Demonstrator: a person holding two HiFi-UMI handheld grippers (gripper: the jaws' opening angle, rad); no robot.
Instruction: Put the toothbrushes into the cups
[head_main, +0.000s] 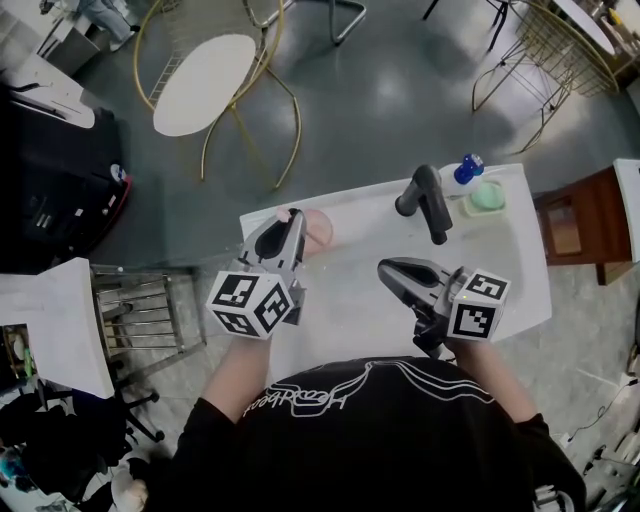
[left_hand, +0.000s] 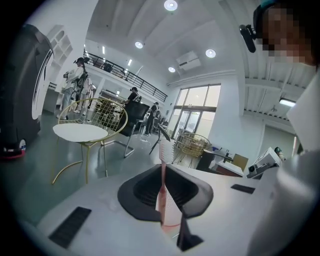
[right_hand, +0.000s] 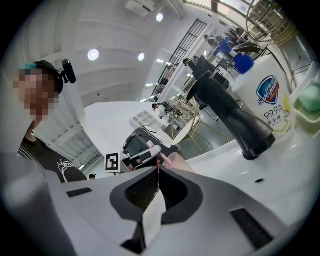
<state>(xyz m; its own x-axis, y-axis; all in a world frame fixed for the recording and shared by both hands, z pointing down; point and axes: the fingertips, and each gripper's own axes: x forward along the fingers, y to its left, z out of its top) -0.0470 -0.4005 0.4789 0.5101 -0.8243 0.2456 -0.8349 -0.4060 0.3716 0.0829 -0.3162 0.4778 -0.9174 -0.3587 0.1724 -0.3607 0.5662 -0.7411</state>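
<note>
My left gripper (head_main: 290, 228) is shut on a pink toothbrush (left_hand: 164, 155), which stands upright between its pads with the white bristles on top. It hovers right over a pink cup (head_main: 319, 232) at the left of the white counter (head_main: 380, 310); the cup's pink wall (left_hand: 170, 207) shows just below the jaws. My right gripper (head_main: 386, 268) is over the middle of the counter, jaws together at the tips, nothing between them. A green cup (head_main: 487, 197) stands at the back right. From the right gripper view the pink cup (right_hand: 176, 160) sits beyond my right gripper (right_hand: 159, 172).
A black faucet (head_main: 427, 200) rises at the back of the counter, with a white soap bottle with a blue cap (head_main: 465, 172) next to the green cup (right_hand: 310, 100). A round white table (head_main: 203, 84) with gold legs and wire chairs stand on the floor beyond.
</note>
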